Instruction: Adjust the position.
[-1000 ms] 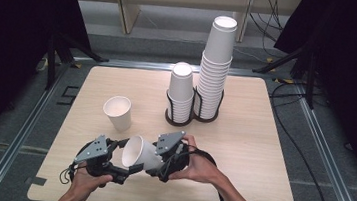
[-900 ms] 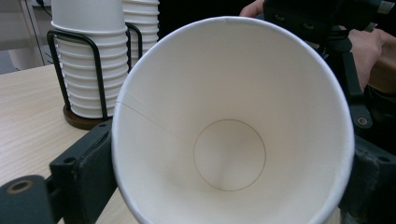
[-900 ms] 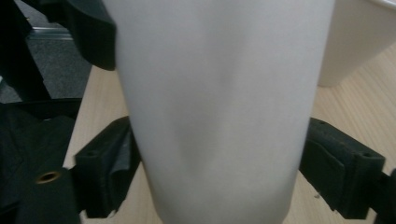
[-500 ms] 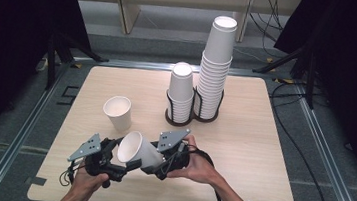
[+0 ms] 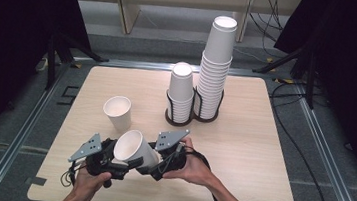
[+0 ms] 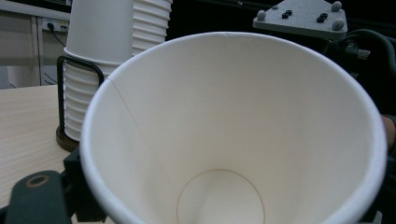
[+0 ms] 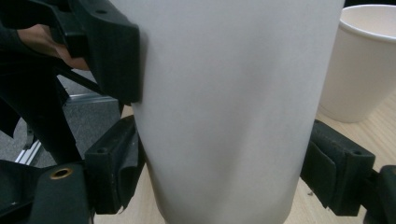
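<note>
Nearest the person, both grippers are meeting at the front edge of the table (image 5: 263, 139). The right gripper (image 7: 224, 182) is clamping the white paper cup (image 5: 133, 148) by its wall, with its pads pressing both sides. The left gripper (image 5: 119, 162) has just been closing its jaws on the cup's rim. The cup is lying tilted above the tabletop, mouth toward the left gripper. Farther off, a single cup (image 5: 117, 113) is standing upright. Beyond it, two cup stacks (image 5: 203, 83) are sitting in a black wire holder (image 5: 192, 113). No writing is readable on any cup.
</note>
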A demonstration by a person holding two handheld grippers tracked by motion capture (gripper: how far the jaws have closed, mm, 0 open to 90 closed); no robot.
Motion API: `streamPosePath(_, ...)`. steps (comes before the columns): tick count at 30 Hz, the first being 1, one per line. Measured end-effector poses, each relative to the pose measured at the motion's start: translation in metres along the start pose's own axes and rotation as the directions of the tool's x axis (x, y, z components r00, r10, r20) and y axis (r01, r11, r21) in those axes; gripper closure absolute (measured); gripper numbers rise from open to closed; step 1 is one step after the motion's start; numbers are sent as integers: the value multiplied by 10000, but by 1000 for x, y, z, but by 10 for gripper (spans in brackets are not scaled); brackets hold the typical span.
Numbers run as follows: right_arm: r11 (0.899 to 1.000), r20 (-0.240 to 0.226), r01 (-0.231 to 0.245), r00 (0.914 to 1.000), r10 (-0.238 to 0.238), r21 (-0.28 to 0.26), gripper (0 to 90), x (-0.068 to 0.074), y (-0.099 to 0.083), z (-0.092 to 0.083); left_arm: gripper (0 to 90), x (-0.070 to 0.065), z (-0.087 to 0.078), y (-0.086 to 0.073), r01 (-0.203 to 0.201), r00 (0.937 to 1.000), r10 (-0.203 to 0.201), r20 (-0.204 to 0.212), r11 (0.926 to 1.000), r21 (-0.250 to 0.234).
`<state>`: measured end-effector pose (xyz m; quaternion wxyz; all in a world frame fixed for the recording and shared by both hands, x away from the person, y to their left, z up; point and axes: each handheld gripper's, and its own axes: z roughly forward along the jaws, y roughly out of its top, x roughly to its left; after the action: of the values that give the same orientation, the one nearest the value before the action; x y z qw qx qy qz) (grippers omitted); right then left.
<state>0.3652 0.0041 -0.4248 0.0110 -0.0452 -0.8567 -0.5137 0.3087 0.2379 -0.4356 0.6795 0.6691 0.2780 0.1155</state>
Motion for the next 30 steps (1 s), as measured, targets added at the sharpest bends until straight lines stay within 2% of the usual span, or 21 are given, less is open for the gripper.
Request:
streamPosePath(3,9999,59,-131,9999,131,-46,197,-1,-1,0,143,0,-1,2,-107,9999,107,-102,9999,19)
streamPosePath(6,9996,192,-129,9997,125,255,171,-3,-3,-2,145,2,-3,4,-160,9996,161,-216,9999,53)
streamPosePath(10,9972,366,-334,9988,310,668,166,-8,-11,-4,145,6,-8,7,-331,9971,361,-669,9984,460)
streamPosePath(12,9953,647,-304,9976,244,921,167,-9,-14,-7,145,9,-8,8,-435,9939,503,-981,9966,699)
streamPosePath(13,9942,711,-319,9972,247,1028,167,-10,-14,-8,144,10,-10,8,-524,9900,650,-1254,9935,1011)
streamPosePath(15,9929,972,-419,9948,311,1111,173,-11,-16,-11,144,14,-10,8,-762,9827,946,-1595,9901,1177)
streamPosePath(16,9927,1054,-431,9939,312,1129,173,-12,-17,-13,144,15,-11,8,-730,9762,1005,-1921,9867,1450)
streamPosePath(18,9925,1106,-504,9931,380,1110,179,-14,-18,-16,144,19,-13,9,-985,9634,1380,-2298,9796,1750)
streamPosePath(19,9926,1192,-518,9921,386,1095,181,-14,-19,-18,144,22,-14,10,-1194,9546,1647,-2482,9749,1878)
streamPosePath(21,9923,1278,-565,9909,423,1099,185,-15,-20,-22,144,24,-16,10,-1027,9402,1655,-2978,9711,2155)
streamPosePath(22,9929,1376,-472,9900,319,1096,188,-15,-20,-24,144,28,-16,9,-1078,9376,1689,-3041,9722,2077)
streamPosePath(23,9924,1413,-562,9891,404,1099,189,-15,-21,-25,144,29,-18,9,-830,9285,1628,-3336,9670,2410)
streamPosePath(24,9914,1455,-671,9881,504,1124,191,-14,-22,-27,143,33,-19,8,-730,9233,1605,-3489,9653,2508)
streamPosePath(25,9913,1485,-579,9881,400,1181,192,-14,-23,-29,143,35,-21,7,-617,9150,1608,-3700,9621,2656)
streamPosePath(26,9913,1534,-572,9874,386,1184,192,-14,-23,-30,143,39,-21,6,-639,9091,1644,-3827,9630,2619)
streamPosePath(27,9910,1572,-607,9867,415,1195,193,-14,-24,-32,143,43,-24,5,-576,8955,1738,-4097,9581,2807)
streamPosePath(28,9903,1618,-669,9857,467,1216,194,-15,-26,-35,143,45,-25,5,-464,8871,1731,-4278,9557,2905)
streamPosePath(29,9905,1712,-701,9840,491,1187,194,-15,-27,-36,143,47,-28,5,-340,8805,1650,-4444,9570,2880)
streamPosePath(30,9877,1928,-961,9787,711,1237,194,-15,-29,-40,142,50,-29,5,-301,8770,1593,-4533,9598,2791)
